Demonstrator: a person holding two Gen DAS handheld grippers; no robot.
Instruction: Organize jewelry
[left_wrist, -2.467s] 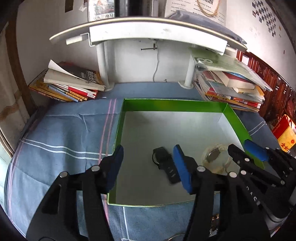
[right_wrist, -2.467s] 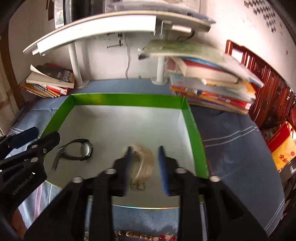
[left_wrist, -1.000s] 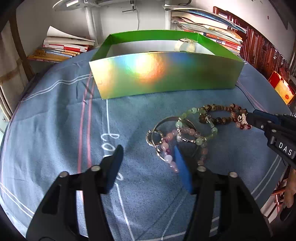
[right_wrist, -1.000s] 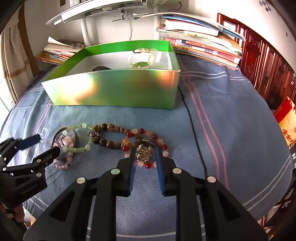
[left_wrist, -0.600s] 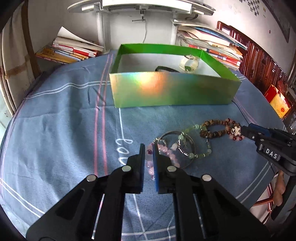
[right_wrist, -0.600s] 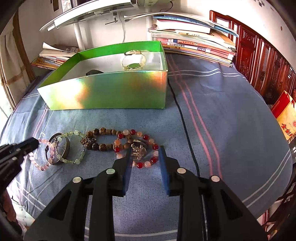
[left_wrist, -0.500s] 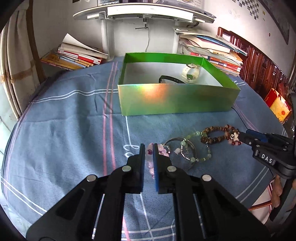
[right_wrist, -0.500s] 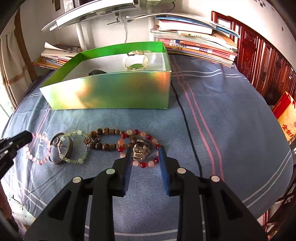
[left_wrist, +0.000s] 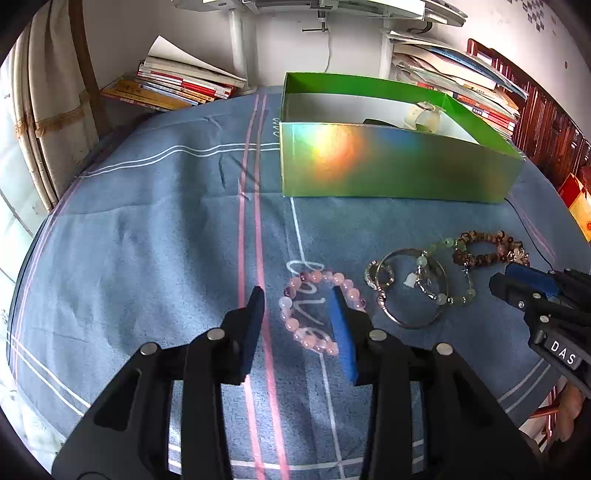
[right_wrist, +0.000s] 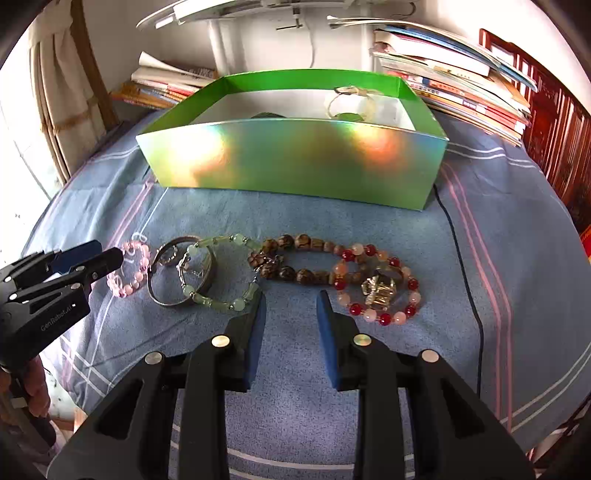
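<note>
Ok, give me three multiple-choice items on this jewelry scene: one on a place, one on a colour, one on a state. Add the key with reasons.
1. Where does the pink bead bracelet lie?
A. inside the green box
B. on the blue cloth, between the left gripper's fingers
C. on the book stack

2. What colour is the inside wall of the box?
A. red
B. white
C. green

3. How does the right gripper stand?
A. open, holding nothing
B. shut on the brown bead bracelet
C. shut on the metal bangle

Key: 1 B, the left gripper straddles it on the cloth. 2 C, the walls above the pale floor are green. 3 A, a wide gap shows between its fingers, with bare cloth inside.
</note>
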